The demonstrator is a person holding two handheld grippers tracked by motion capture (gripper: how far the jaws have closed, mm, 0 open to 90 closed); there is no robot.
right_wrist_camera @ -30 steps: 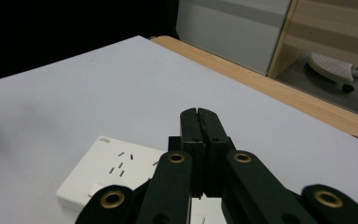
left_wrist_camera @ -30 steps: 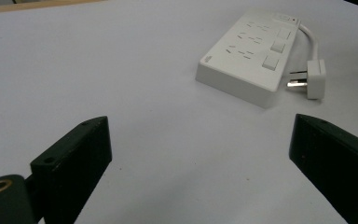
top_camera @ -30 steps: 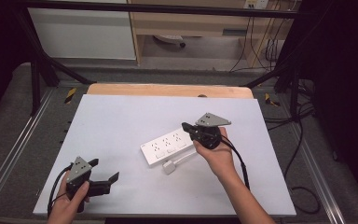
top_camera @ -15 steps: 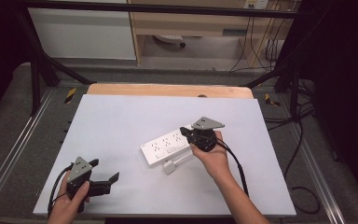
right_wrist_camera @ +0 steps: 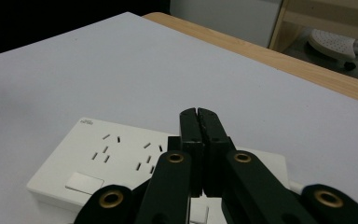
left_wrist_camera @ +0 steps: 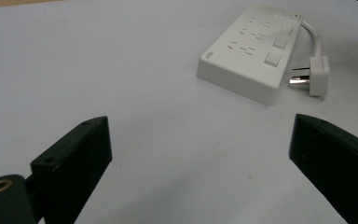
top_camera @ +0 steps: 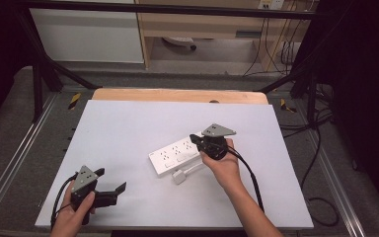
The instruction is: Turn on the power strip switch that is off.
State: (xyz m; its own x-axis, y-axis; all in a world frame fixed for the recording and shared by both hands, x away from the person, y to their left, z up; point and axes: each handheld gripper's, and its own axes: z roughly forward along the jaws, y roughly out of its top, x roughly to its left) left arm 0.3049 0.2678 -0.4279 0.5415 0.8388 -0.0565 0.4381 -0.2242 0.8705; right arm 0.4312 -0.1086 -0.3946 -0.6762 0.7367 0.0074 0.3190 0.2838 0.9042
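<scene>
My right gripper [top_camera: 195,138], jaws pressed together over the white plastic power strip [top_camera: 177,157] (probably its switch), should press straight down; left gripper [top_camera: 112,180] gapes idle.

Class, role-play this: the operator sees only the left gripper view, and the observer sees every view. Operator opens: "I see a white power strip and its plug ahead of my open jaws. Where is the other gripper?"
Observer: The right gripper is held over the far end of the power strip, as the high view shows.
Operator: Is it open like mine?
Observer: No. In the right gripper view its jaws are pressed together with nothing between them.
Operator: What lies beyond the white table surface?
Observer: A wooden strip runs along the far edge of the table.
Operator: And my own gripper?
Observer: The left gripper is near the table's front left corner, apart from the power strip.
</scene>
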